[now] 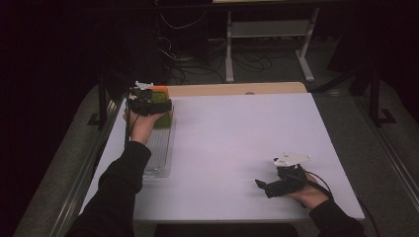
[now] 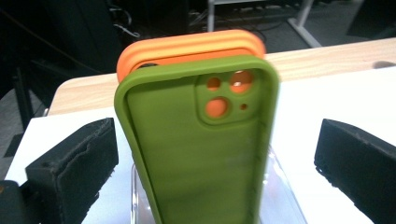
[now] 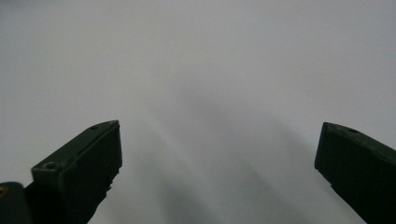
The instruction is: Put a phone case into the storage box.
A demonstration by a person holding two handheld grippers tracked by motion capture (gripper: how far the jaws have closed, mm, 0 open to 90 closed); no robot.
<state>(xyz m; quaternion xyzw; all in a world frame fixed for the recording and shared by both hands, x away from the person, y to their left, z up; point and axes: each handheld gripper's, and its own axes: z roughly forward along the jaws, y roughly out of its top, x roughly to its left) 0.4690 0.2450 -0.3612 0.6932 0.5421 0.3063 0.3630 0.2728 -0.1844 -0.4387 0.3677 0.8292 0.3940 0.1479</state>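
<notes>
Dim room, bright tabletop, soft blurred close-ups.

Dim lab or test room. White work table point(image 1: 237, 148) under a fixed camera, tangled cables point(image 1: 197, 64) on the floor behind. Metal desk frame point(image 1: 269, 37) beyond.

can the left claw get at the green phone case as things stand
Probably yes: the left claw stands open with the green phone case upright between its jaws, pads clear on both sides, the orange case stacked behind it.
</notes>
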